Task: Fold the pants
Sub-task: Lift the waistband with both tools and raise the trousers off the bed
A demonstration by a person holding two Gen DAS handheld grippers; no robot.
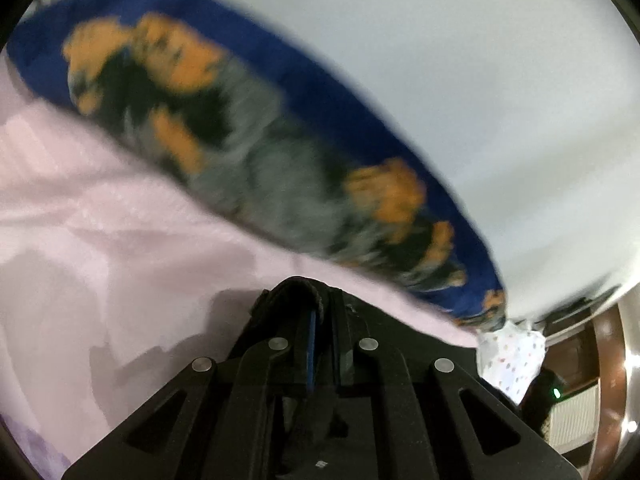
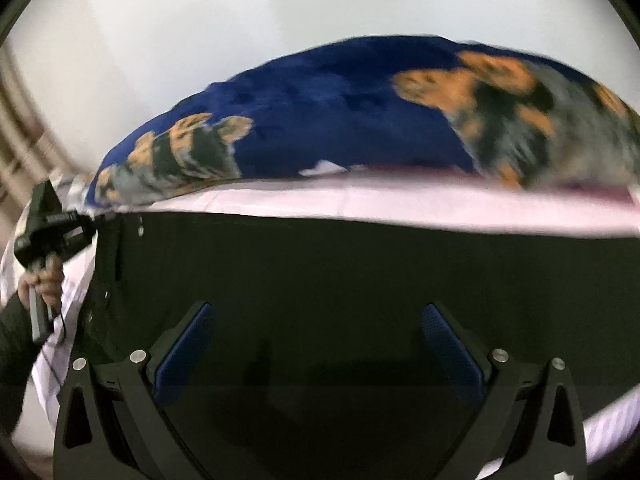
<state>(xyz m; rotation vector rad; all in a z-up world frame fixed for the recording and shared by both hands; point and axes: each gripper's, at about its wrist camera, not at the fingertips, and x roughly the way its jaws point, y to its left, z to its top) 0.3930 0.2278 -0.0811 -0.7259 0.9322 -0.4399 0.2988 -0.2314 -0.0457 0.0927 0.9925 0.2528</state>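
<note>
1. On the bed, over a pink sheet [image 2: 400,210], the black pants [image 2: 320,280] lie spread flat, filling the space just ahead of the right gripper [image 2: 320,344].
2. The right gripper stands wide open above the fabric, with nothing between its blue pads [image 2: 448,344].
3. The left gripper [image 1: 316,292] is closed, pinching a bunched black edge of the pants at its tips.
4. In the right view a hand [image 2: 42,280] holds that gripper at the pants' far left corner.
5. A blue pillow [image 2: 340,120] with a dog print lies beyond the pants.
</note>
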